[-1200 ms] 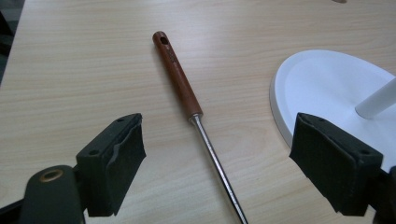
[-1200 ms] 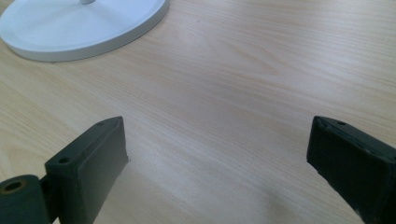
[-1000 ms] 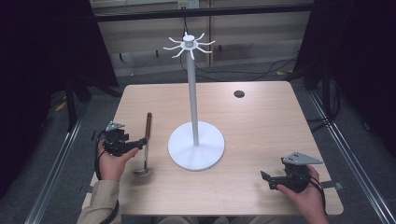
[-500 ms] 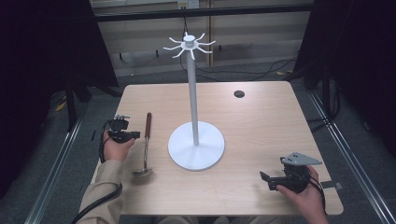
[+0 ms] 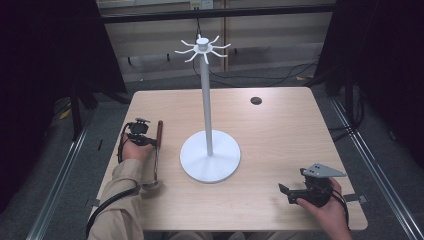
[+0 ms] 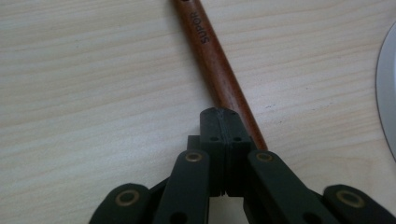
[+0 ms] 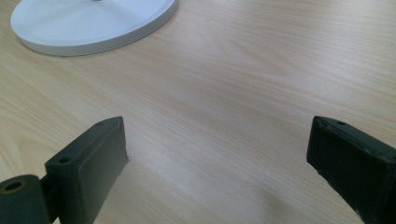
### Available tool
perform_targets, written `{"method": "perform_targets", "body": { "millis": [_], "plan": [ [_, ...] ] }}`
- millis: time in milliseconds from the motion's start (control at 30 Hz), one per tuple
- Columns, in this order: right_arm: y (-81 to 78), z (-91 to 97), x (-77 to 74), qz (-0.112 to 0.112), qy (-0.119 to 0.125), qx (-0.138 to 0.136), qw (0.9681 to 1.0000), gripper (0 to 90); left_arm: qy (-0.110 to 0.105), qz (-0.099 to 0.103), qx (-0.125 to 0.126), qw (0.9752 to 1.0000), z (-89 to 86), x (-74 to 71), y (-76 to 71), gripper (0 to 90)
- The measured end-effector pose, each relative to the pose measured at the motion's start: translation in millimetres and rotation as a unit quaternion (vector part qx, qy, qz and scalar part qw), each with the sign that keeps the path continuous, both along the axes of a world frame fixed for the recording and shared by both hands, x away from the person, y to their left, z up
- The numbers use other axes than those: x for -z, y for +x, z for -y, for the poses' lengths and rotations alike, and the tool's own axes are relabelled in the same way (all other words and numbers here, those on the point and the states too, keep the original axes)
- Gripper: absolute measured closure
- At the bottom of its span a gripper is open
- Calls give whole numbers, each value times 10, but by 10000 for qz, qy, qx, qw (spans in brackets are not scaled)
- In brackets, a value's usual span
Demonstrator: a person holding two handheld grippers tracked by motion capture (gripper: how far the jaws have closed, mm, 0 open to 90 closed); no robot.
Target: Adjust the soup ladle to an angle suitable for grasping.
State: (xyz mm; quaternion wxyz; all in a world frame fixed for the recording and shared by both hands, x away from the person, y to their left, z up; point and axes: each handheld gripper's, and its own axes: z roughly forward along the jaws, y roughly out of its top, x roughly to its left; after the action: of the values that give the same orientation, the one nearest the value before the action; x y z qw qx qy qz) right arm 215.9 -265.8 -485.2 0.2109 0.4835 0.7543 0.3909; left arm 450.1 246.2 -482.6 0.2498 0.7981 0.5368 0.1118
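Reddish-brown wooden ladle handle [image 6: 219,70] with dark lettering; pale wood-grain bench [image 5: 280,125]; white stand [image 5: 210,160]; black left gripper [image 6: 223,122].

White stand [image 5: 210,162] mid-table (tall) — edges free

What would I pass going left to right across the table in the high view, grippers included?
Left gripper → ladle with its wooden handle → white stand → small dark disc → right gripper.
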Motion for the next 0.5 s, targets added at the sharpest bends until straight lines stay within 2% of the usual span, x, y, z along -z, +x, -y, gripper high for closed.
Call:
{"method": "perform_targets", "body": {
  "millis": [167, 233, 300, 333, 500],
  "plan": [
    [-5, 3, -4, 29, 2, 11, 10000, 47, -156, 67, 48, 9998, 83, 10, 11, 886],
    [-5, 6, -3, 42, -13, 6, 10000, 47, -115, 52, 88, 9999, 100, 4, 15, 885],
    [-5, 4, 1, 18, -9, -1, 10000, 47, -230, 19, 82, 9997, 143, -1, 18, 883],
    [-5, 6, 4, 28, -38, -23, 10000, 47, -139, 12, 143, 9998, 155, -1, 21, 883],
    [-12, -10, -3, 31, -36, -43, 10000, 47, -148, -26, 244, 9996, 226, -2, 32, 881]
  ]
}}
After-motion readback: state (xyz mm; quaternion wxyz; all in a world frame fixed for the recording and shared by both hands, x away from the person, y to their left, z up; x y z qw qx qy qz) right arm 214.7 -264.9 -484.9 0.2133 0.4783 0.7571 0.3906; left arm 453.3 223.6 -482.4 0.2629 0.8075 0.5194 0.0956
